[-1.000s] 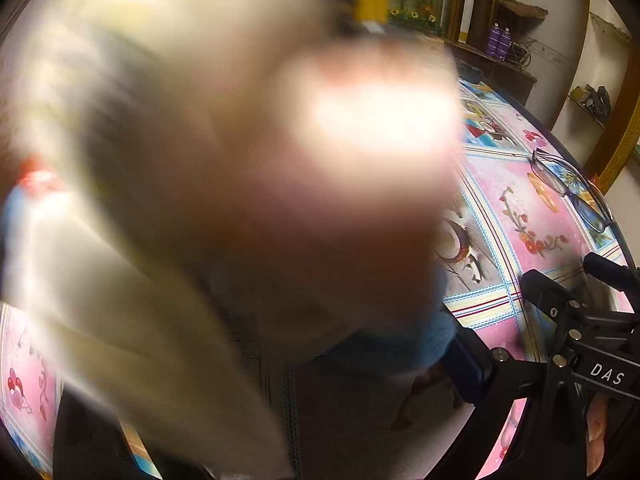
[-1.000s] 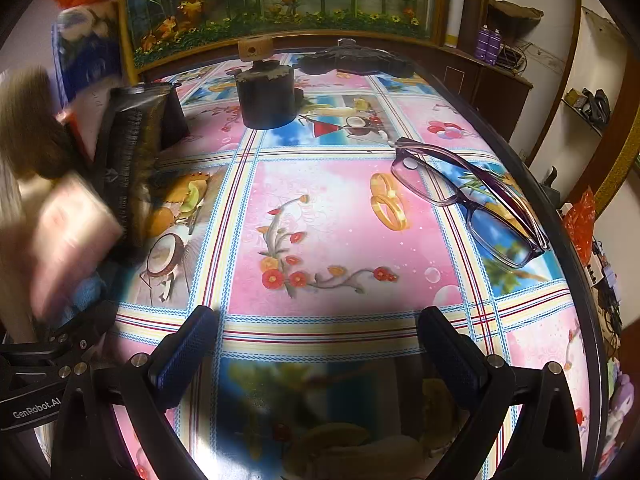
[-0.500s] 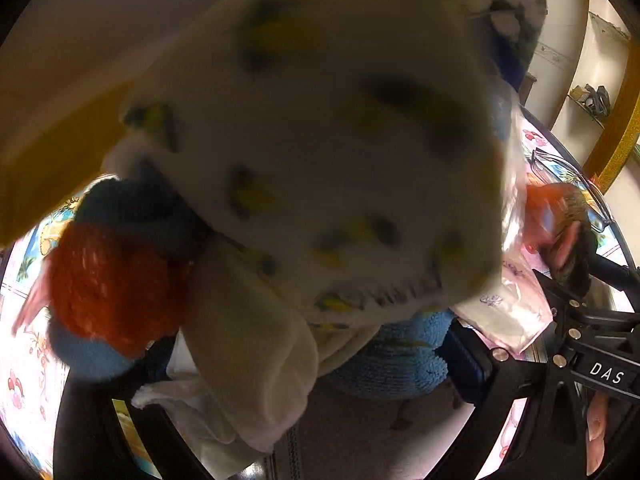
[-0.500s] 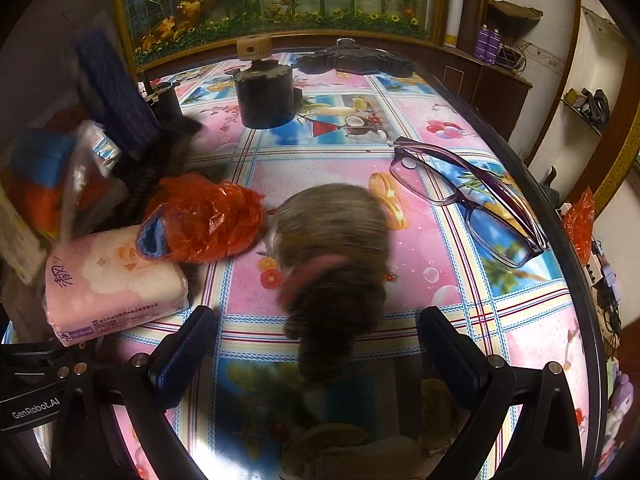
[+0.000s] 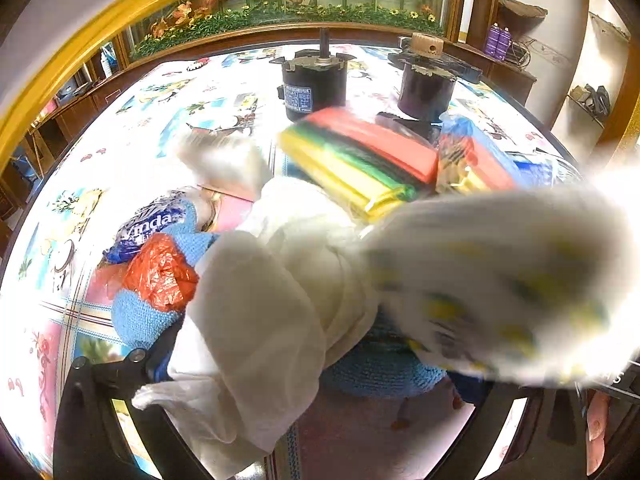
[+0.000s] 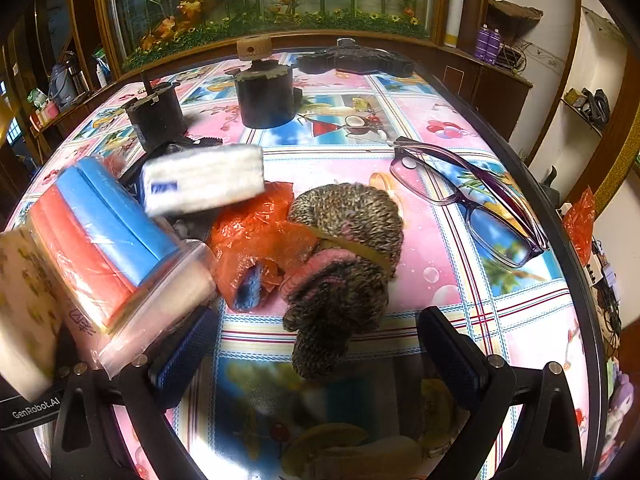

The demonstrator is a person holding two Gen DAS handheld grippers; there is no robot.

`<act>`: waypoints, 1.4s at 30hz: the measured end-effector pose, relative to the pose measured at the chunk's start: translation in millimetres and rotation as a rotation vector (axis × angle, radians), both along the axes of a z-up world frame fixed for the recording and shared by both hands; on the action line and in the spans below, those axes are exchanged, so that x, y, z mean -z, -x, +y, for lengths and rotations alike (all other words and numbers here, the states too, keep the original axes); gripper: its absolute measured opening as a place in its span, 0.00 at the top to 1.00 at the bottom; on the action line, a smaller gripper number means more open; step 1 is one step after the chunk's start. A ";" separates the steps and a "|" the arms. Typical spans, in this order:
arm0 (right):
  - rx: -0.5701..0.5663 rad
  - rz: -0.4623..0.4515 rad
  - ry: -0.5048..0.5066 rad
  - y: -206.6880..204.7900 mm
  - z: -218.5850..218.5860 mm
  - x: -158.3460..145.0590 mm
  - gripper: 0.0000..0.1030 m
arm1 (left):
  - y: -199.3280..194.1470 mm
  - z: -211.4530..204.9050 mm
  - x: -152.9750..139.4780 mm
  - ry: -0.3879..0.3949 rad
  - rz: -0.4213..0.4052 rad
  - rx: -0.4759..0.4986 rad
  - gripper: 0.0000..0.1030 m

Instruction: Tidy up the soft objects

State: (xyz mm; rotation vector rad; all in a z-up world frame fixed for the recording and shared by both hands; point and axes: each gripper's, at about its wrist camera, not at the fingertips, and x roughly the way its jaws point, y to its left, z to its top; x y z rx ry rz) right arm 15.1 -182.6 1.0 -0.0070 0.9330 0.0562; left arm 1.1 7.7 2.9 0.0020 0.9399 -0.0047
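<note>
our right gripper [image 6: 316, 350] stands wide, its two dark blue pads far apart with nothing between them except the tail end of a knitted hat [image 6: 346, 264] that lies on the table just ahead. the hat is speckled brown and grey wool with a pink rolled edge and a yellowish band across it, crumpled in a heap. touching its left side is a crinkled orange plastic bag [image 6: 256, 240] with a bit of blue showing inside. left of that, close against our left pad, sits a clear pack of blue and red rolls [image 6: 108, 236], and above it a white tissue pack [image 6: 202, 180] shows blurred. to the right of the hat, apart from it, lie purple glasses [image 6: 468, 200] on the flowered tablecloth [image 6: 500, 328]. two black motors [image 6: 266, 94] stand further back.

our left gripper [image 5: 320, 392] is mostly buried under a cream cloth [image 5: 272, 320]; we cannot tell how its jaws stand. a blurred white pack with yellow marks [image 5: 492, 280] fills the right near the lens. beyond the cloth lie a blue knit piece [image 5: 140, 320], an orange bag [image 5: 160, 272], a blue vinda tissue pack [image 5: 148, 222] and a blurred pack of yellow, green and red rolls [image 5: 360, 160].
</note>
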 end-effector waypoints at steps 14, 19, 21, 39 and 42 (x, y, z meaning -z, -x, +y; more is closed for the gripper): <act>-0.001 0.001 0.002 -0.4 -1.0 0.2 0.01 | 2.3 2.8 1.4 0.000 -0.001 0.000 0.00; -0.001 0.001 0.002 -0.3 -0.1 0.4 0.01 | 2.4 2.1 1.2 0.000 -0.001 0.000 0.00; -0.004 0.001 0.000 -0.1 0.0 0.3 0.01 | 2.2 2.3 0.9 0.000 -0.001 0.000 0.00; -0.160 -0.033 -0.105 50.8 -33.4 -35.5 0.15 | 6.0 0.4 1.8 -0.003 0.026 0.019 0.00; -0.105 -0.025 -0.141 40.2 -43.2 -38.3 0.27 | 13.6 6.0 -1.2 0.032 0.049 0.045 0.00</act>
